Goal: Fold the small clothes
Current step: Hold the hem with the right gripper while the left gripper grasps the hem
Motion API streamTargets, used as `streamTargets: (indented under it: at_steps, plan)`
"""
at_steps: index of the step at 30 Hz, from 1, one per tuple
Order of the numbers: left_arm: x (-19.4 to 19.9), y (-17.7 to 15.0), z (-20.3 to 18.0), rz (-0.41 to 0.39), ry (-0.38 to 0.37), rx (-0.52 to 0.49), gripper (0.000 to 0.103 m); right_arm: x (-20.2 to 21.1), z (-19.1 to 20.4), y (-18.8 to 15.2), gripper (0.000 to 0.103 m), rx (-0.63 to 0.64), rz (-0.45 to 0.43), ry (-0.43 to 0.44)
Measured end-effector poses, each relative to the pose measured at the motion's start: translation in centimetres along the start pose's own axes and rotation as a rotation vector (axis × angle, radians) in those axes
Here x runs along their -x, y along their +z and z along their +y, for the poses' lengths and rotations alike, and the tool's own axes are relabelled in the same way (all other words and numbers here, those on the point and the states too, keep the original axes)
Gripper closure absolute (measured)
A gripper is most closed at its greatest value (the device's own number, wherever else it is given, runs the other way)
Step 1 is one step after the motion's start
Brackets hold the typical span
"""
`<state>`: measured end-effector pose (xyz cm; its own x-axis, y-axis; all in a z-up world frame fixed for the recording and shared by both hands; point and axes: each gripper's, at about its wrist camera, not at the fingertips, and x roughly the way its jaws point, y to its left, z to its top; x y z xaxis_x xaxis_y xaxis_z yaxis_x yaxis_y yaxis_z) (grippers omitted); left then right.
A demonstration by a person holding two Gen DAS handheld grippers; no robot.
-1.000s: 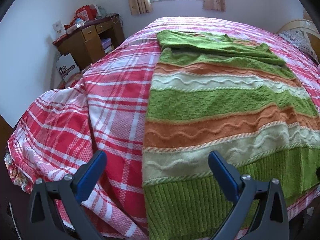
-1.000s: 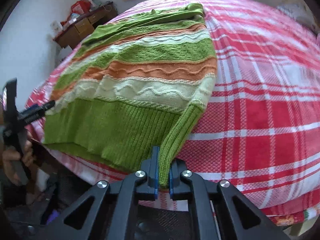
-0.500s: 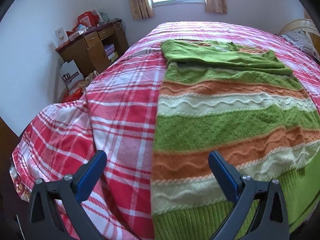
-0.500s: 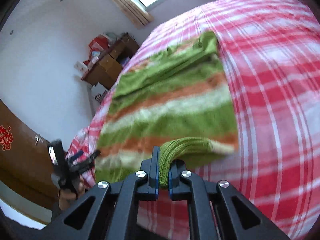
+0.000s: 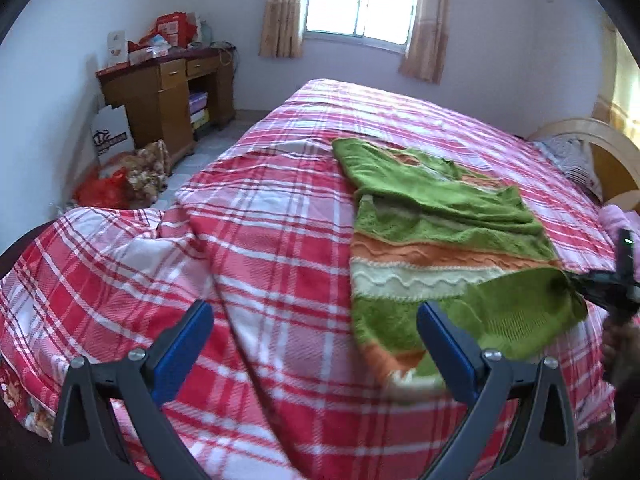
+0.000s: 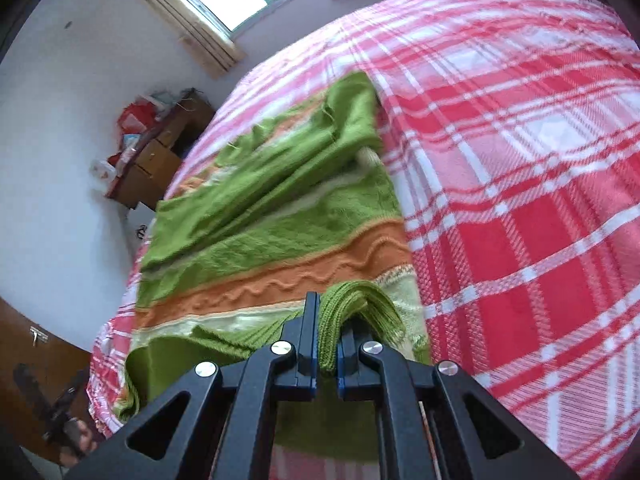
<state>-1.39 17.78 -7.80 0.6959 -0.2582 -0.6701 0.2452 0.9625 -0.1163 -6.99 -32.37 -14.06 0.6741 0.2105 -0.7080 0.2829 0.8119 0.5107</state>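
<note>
The right gripper [image 6: 327, 354] is pinching the striped sweater's [image 5: 440, 240] ribbed hem [image 6: 352, 300], carrying it toward the far collar; the left gripper [image 5: 312, 344] is hanging spread, empty.

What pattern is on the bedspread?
Red, pink and white plaid bedspread, clearest in the left wrist view.

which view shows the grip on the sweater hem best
The right wrist view. It looks straight down the right gripper, whose jaws are shut on the ribbed green hem of the sweater. The left wrist view shows only the lifted hem at its right edge; the open left gripper holds nothing.
</note>
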Motion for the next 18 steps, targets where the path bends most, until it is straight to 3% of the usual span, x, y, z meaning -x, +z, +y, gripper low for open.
streamTargets:
  at_steps: [3,8,12,15,18]
  plan:
    - [0.3,-1.5,-0.8,0.005,-0.033,-0.090,0.000,-0.2,0.4,0.1,0.098,0.024,-0.004,-0.012]
    - [0.5,-3.1,-6.0,-0.004,-0.162,-0.320,0.000,-0.3,0.5,0.3,0.098,0.044,0.007,-0.024]
    - [-1.2,-4.0,-10.3,-0.035,-0.130,-0.530,0.000,-0.3,0.2,0.2,0.097,0.025,0.007,-0.014]
    - [-3.5,-4.2,-11.7,0.004,-0.134,-0.596,0.001,-0.4,0.3,0.1,0.097,0.026,0.006,-0.015]
    - [-5.8,-3.6,-11.6,0.059,-0.145,-0.584,0.023,-0.4,0.3,0.1,0.097,0.023,0.009,-0.010]
